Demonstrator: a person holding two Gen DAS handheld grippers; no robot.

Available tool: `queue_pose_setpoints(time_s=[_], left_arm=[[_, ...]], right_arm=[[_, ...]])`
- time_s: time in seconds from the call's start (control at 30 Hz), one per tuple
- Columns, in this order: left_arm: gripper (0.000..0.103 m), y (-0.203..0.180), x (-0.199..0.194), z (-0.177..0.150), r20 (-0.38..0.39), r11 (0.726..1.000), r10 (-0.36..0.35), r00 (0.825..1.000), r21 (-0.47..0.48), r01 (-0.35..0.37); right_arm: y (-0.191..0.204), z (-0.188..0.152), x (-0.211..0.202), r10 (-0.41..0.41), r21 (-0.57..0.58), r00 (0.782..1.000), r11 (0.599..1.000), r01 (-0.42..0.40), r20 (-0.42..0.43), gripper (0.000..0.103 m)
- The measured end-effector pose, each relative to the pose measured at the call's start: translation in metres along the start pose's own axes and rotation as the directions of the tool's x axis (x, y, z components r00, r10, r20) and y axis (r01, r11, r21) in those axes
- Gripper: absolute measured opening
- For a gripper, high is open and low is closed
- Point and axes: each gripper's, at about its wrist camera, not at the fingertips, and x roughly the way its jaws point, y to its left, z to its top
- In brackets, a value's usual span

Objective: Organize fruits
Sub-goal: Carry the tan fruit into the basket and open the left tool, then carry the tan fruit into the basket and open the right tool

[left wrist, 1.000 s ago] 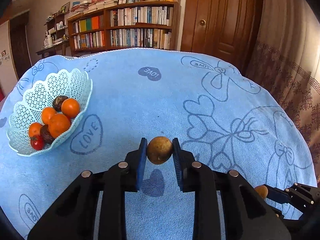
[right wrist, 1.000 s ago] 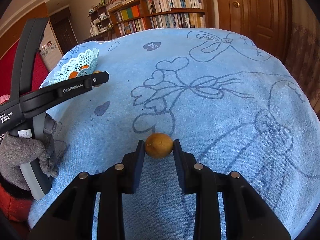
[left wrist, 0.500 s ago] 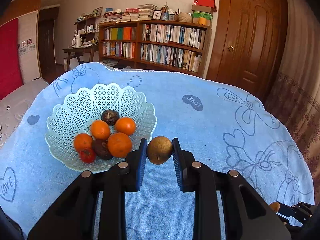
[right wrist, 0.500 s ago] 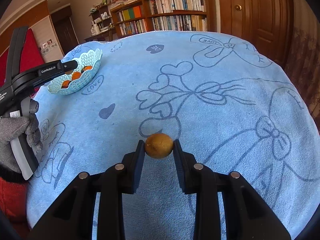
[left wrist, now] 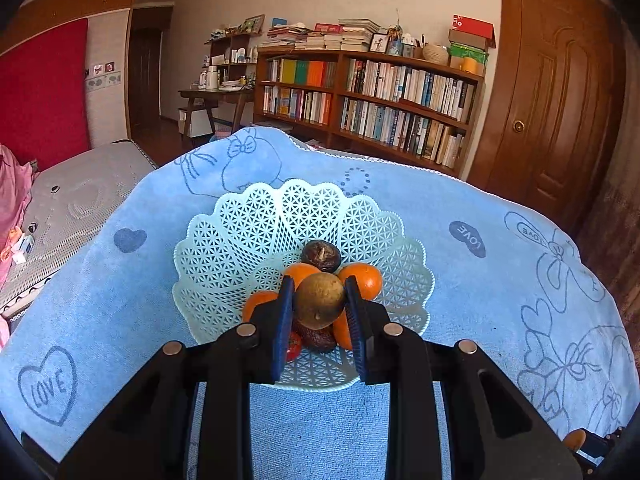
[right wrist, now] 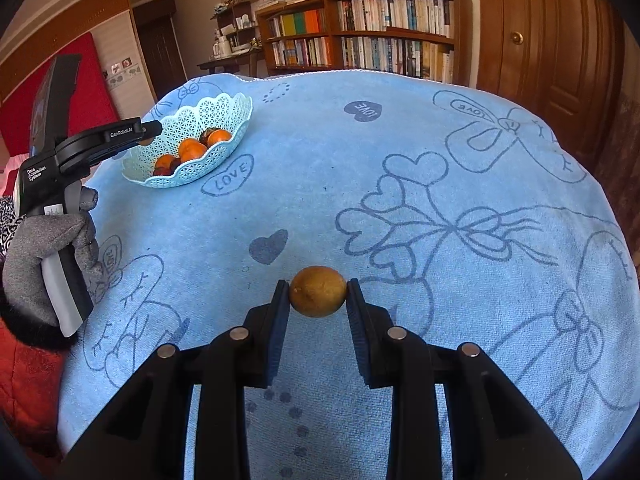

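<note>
From my left wrist camera I see the left tool clamped on a brownish-green round fruit, its two blue-padded fingers pressing the fruit's sides. The fruit hangs above the pale green lattice basket, which sits on the blue towel that covers the surface under it (printed with hearts, bows and the word LOVE). In the basket lie oranges, a dark brown fruit at the back and a small red one near the front, partly hidden by my tool. Behind the towel stand a bookshelf and a wooden door. From my right wrist camera the right tool grips a second brownish-yellow fruit between its pads, held over the towel's bow-and-heart drawing, well apart from the basket. At far left I see a grey-gloved hand holding the other tool's handle; that tool's tip reaches over the basket's near rim, and the fruit it carries shows only as a sliver under the tip.
</note>
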Motion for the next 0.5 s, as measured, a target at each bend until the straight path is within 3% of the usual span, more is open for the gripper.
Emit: queue_pose_setpoints(time_s=[0.23, 0.3, 0.37, 0.5], left_arm=[[0.028, 0.009, 0.0, -0.001, 0.017, 1.0, 0.008, 1.0, -0.022, -0.008], [0.035, 0.011, -0.003, -0.001, 0.024, 1.0, 0.004, 1.0, -0.03, -0.003], [0.051, 0.014, -0.007, -0.001, 0.037, 0.999, 0.008, 0.999, -0.04, -0.007], [0.059, 0.021, -0.016, -0.002, 0.062, 0.998, 0.018, 0.998, -0.06, -0.014]], right_arm=[[0.029, 0.034, 0.011, 0.043, -0.055, 0.999, 0.998, -0.042, 0.014, 0.029], [0.038, 0.047, 0.015, 0.06, -0.067, 0.998, 0.996, -0.059, 0.021, 0.029], [0.046, 0.061, 0.02, 0.078, -0.072, 0.997, 0.995, -0.076, 0.027, 0.029], [0.061, 0.091, 0.035, 0.1, -0.075, 0.994, 0.992, -0.097, 0.037, 0.029]])
